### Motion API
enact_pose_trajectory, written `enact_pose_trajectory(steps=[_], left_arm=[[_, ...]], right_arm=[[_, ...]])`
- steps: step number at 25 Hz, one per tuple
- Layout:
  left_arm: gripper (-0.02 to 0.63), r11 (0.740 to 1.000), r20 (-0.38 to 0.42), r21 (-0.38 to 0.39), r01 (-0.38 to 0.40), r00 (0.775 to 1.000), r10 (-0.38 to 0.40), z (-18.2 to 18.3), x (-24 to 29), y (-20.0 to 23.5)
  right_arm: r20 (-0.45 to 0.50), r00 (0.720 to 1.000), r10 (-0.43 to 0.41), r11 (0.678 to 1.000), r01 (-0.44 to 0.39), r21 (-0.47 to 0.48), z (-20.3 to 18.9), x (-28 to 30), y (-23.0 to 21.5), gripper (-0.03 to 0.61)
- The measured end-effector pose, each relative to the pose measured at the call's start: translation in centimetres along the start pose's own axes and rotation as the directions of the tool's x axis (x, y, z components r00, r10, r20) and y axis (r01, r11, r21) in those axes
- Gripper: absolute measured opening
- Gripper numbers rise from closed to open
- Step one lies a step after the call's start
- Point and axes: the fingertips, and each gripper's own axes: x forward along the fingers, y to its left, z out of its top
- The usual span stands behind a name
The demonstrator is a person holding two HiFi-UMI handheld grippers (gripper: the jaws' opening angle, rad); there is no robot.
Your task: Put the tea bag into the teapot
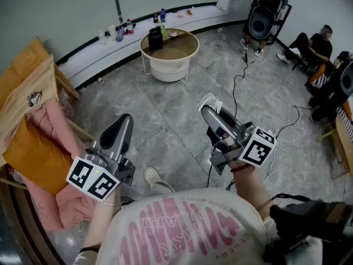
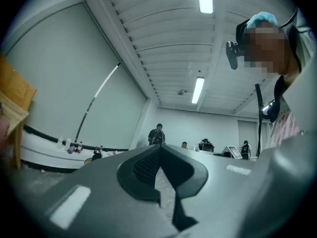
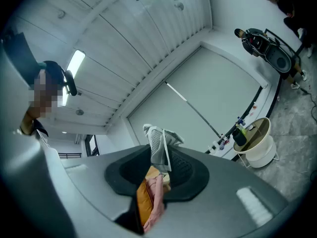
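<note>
Partly hidden tea bag (image 3: 157,140), right tongs (image 1: 208,110) gripping

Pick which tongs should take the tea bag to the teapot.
Right: the right tongs pinch the white mesh tea bag; the left tongs are shut and empty. The black teapot sits far ahead of both.

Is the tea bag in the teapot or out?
Out: the right gripper holds the tea bag between its jaws, far from the round table.
</note>
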Motion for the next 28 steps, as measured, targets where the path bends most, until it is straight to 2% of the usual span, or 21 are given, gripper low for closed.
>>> enact_pose_trajectory(steps=[19, 22, 25, 28], left_arm=[[0.015, 1.000, 0.002, -0.020, -0.022, 1.000, 0.022, -0.3, 0.1, 1.2], [0.015, 1.000, -0.007, 0.002, -0.026, 1.000, 0.026, -0.7, -0.1, 1.3], [0.015, 0.999, -0.019, 0.039, -0.022, 1.000, 0.023, -2.1, -0.9, 2.6], [0.017, 0.999, 0.012, 0.027, -0.025, 1.000, 0.025, -3.2, -1.7, 5.9]], right_arm=[[-0.001, 1.000, 0.017, 1.000, -0.017, 0.018, -0.2, 0.8, -0.8, 0.092], [-0.023, 1.000, 0.019, 1.000, -0.019, 0.004, -0.7, 0.9, -1.0, 0.092], [-0.033, 0.999, 0.007, 1.000, -0.007, -0.018, -2.4, 1.2, -1.9, 0.092], [-0.031, 1.000, -0.005, 1.000, 0.005, -0.021, -4.5, 2.8, -3.6, 0.092]])
